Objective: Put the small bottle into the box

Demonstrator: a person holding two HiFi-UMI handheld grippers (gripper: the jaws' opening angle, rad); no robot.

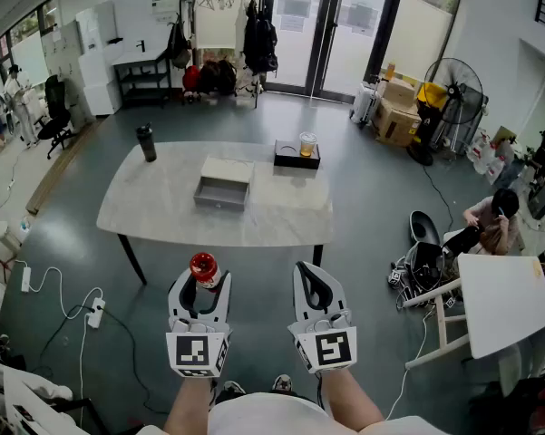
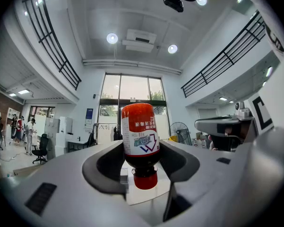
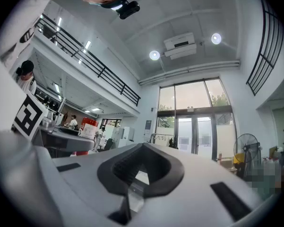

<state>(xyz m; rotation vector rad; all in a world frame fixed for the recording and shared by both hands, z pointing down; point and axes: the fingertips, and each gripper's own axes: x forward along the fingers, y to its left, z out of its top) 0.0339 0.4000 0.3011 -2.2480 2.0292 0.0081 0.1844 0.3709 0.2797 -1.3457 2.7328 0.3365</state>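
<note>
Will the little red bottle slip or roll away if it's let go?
Probably stiff: the small bottle shows no dent between the left gripper's fingers. Being round, it would likely roll if laid sideways. Held cap-down, it would probably tip if stood that way.

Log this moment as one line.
left gripper: shut on small bottle; right gripper: shut, empty; box: open, on table; bottle not yet placed
</note>
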